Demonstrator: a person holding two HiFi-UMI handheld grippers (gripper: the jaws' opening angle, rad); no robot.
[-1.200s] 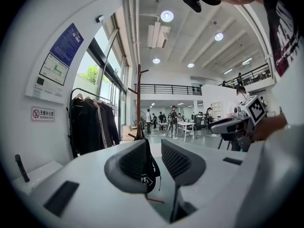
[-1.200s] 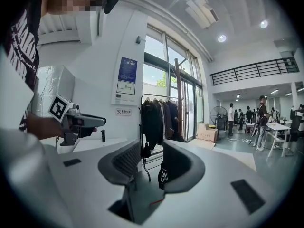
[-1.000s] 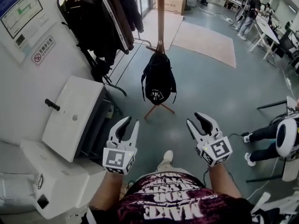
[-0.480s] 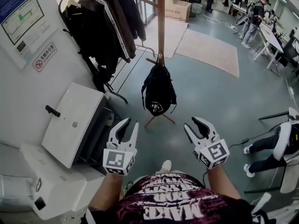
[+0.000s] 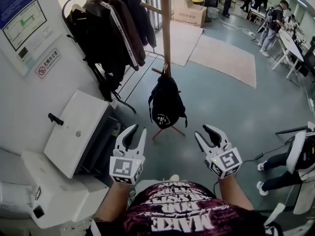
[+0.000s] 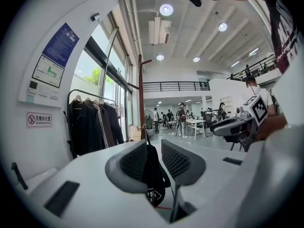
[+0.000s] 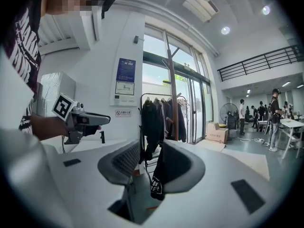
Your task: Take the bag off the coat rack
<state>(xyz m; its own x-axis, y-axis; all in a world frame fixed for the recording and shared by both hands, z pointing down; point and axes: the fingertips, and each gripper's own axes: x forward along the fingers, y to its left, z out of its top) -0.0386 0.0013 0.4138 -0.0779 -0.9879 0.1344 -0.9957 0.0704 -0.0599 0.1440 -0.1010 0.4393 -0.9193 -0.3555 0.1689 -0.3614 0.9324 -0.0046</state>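
Both forearms are extended forward at about waist height, holding the left gripper (image 5: 138, 131) and the right gripper (image 5: 204, 132) side by side, level, with the jaws pointing away from the body toward the coat rack (image 5: 165, 28). Each gripper's own view shows its jaws spread apart with nothing clamped between them; both tools are released and empty. The bag (image 5: 166, 102) is well apart from both grippers, far of them and roughly centred between them. It hangs from a low peg on the wooden pole of the coat rack, just above the rack's feet. The head view alone shows this spacing, along with the white cabinet (image 5: 74, 127) at the near left. The left gripper view frames the bag in the gap between the jaws and shows the right gripper at the right edge. The right gripper view shows the bag partly covered by one jaw, and behind it a rail of dark jackets (image 7: 161, 118) at the left wall. The bag is a black backpack, slack and narrow, with a white logo low on its front and thin straps trailing at its sides.
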